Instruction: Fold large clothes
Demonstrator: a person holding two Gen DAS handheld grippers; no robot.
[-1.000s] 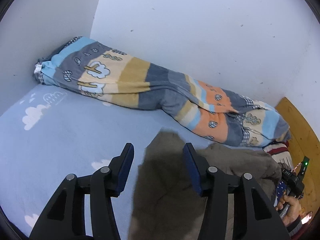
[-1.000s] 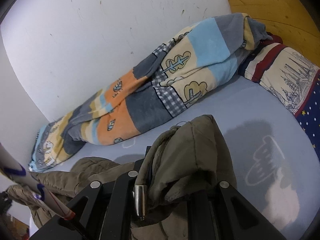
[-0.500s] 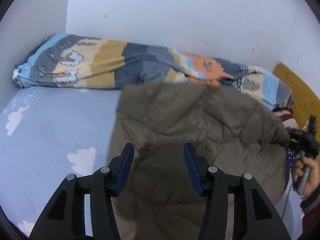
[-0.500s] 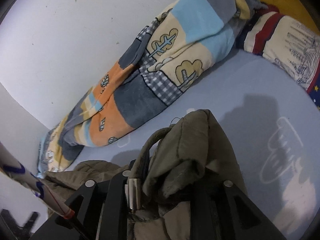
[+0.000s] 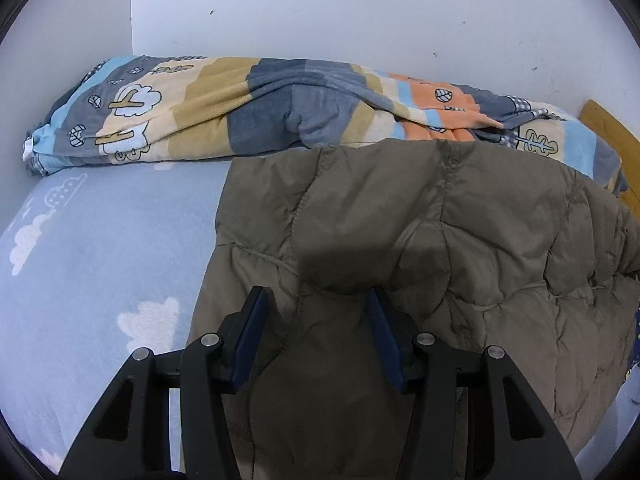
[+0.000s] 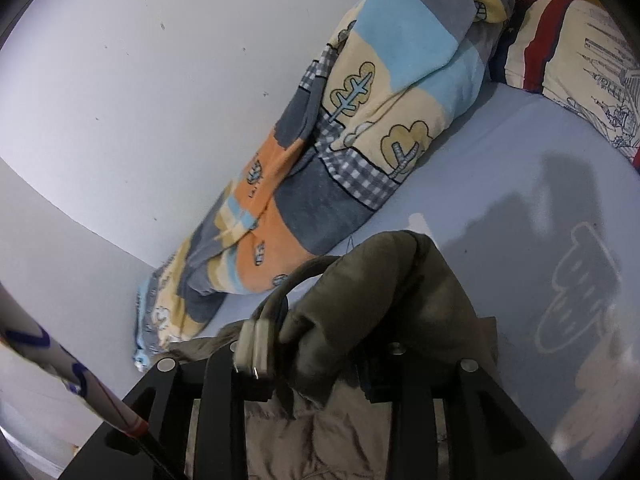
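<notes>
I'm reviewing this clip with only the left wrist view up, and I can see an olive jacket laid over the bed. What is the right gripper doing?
Observer: The right gripper has a bunched fold of the jacket between its jaws, which have just been opening.
Operator: Is there any hardware on that fold?
Observer: Yes, a metal zip pull sits at the fold's left side in the right wrist view.
Operator: What lies beyond the jacket there?
Observer: A pillow with red stripes and drawn buildings lies at the end of the patchwork blanket.
</notes>
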